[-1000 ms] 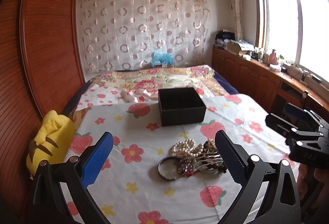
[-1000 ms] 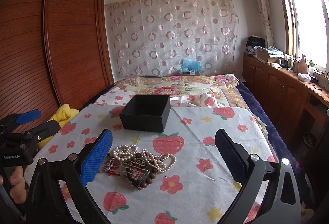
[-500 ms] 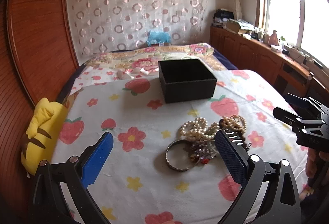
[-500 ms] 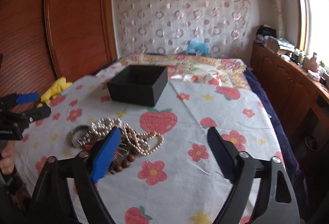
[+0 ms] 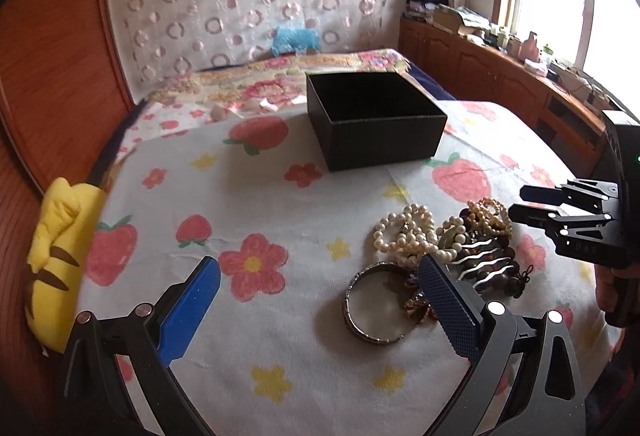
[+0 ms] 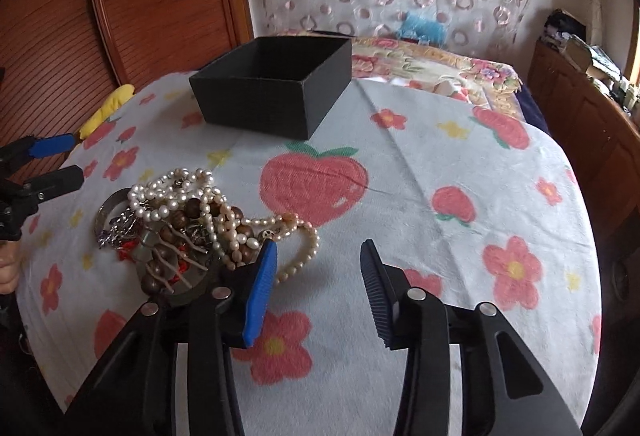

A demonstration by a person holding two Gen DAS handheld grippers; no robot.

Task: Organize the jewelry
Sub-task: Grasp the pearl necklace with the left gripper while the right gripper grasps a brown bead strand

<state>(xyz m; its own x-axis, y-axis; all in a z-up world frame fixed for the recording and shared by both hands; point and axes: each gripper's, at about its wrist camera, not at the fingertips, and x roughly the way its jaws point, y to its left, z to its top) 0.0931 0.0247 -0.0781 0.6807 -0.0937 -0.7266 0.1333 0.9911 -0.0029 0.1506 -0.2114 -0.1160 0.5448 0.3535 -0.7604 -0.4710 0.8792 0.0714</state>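
Left wrist view shows the risk plainly: the jewelry pile (image 5: 448, 256) is one knot, with a pearl string (image 5: 408, 232), dark wooden beads (image 5: 496, 268), a wavy metal hair comb (image 5: 480, 260) and a small charm piece all lying over one another, and only the metal bangle (image 5: 374, 310) sitting partly free at the near edge. A pinch on any one strand could likely lift its neighbours too, so a clump might rise, swing and shed pieces onto the flowered blanket (image 5: 280, 336) short of the black box (image 5: 376, 117). The blanket looks soft, which could let a thin piece such as the bangle sink out of a clean pinch. Both grippers are close to the same pile, so they could also bump or pull against each other. The left gripper (image 5: 320, 312) is spread wide and holds nothing; the bangle lies just ahead between its fingers, toward the right one, whose tip overlaps the near edge of the pile in view, though whether it touches I cannot tell. The right gripper (image 6: 318, 292) is parted about halfway, also empty; its blue left finger (image 6: 260, 296) sits at the near edge of the pile beside a looped strand of pale beads (image 6: 300, 248), contact unclear, while its right finger is over bare blanket. The box stands open and apparently empty, well beyond both grippers past the pile.
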